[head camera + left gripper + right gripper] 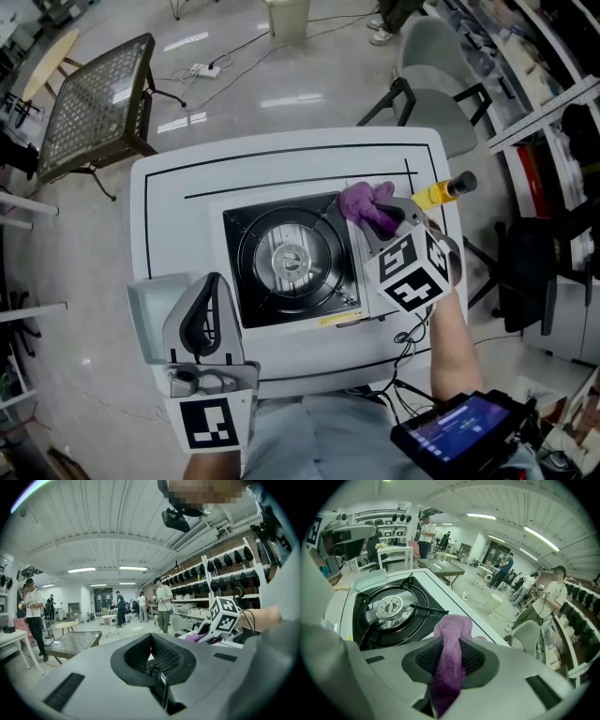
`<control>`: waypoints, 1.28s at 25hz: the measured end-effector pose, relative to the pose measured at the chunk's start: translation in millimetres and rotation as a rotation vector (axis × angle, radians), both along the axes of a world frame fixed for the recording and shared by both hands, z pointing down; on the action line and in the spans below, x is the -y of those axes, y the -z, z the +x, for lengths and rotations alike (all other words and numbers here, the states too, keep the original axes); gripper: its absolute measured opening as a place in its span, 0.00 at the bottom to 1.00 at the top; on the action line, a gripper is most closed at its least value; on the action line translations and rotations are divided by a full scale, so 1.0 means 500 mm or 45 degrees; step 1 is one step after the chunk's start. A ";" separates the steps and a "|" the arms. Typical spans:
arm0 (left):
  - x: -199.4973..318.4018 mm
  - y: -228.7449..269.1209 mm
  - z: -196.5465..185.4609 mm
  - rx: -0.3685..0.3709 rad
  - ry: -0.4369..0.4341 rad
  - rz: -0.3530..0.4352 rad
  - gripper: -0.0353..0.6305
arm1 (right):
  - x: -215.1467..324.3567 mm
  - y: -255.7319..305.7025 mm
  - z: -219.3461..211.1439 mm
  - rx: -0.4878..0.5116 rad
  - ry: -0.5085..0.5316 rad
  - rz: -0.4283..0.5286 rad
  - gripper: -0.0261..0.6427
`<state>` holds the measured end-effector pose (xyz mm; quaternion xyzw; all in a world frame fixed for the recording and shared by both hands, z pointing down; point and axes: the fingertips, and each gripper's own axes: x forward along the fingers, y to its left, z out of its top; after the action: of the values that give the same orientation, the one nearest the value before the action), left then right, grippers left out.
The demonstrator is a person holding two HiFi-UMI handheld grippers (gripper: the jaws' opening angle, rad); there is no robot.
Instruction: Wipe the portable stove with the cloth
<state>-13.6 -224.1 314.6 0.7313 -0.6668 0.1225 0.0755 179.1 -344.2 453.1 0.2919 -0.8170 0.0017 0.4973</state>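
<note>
Purple cloth (pixel 449 648) is clamped in the right tongs (pixel 450 657). The two dark pads pinch it down the middle, and a bunched end pokes out past the tips. From the head view, that bundle sits at the far right corner of the black burner pan of the portable stove (pixel 291 262), right where the black pan meets the stove's white right-hand section. The right gripper view shows the bunched end low over that white strip, just beside the pan's corner. Whether it is actually pressing on the surface, I cannot tell.

The stove lies square in the middle of the white tabletop (pixel 187 187), with its round silver burner (pixel 291 255) bare and a yellow sticker along its near edge. The right tongs' marker cube (pixel 412 267) hangs over the stove's near right side, and the person's forearm trails back from it.

Over to the left tongs (pixel 208 314). They are held off the stove's near left corner, tilted up, and their pads meet with nothing between them. A pale grey tray (pixel 145 314) lies on the tabletop just left of the stove, beside those tongs.

Beyond the stove's right side, a yellow-bodied item (pixel 441 193) with a dark end lies at the tabletop's edge. A mesh-topped side table (pixel 98 103) stands on the floor off the far left, well apart.
</note>
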 end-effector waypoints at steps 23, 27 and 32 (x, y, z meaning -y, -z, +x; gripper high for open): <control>-0.139 0.033 0.040 0.022 -0.148 0.048 0.08 | -0.209 0.001 0.057 0.026 -0.099 -0.020 0.20; -0.168 0.043 0.044 0.026 -0.176 0.063 0.08 | -0.253 0.001 0.064 0.027 -0.123 -0.022 0.20; -0.204 0.055 0.049 0.026 -0.217 0.092 0.08 | -0.306 0.000 0.070 0.029 -0.161 -0.022 0.20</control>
<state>11.1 -122.0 287.2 0.7864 -0.6067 0.1119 0.0316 214.2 -191.2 453.0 0.3387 -0.8026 0.0435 0.4892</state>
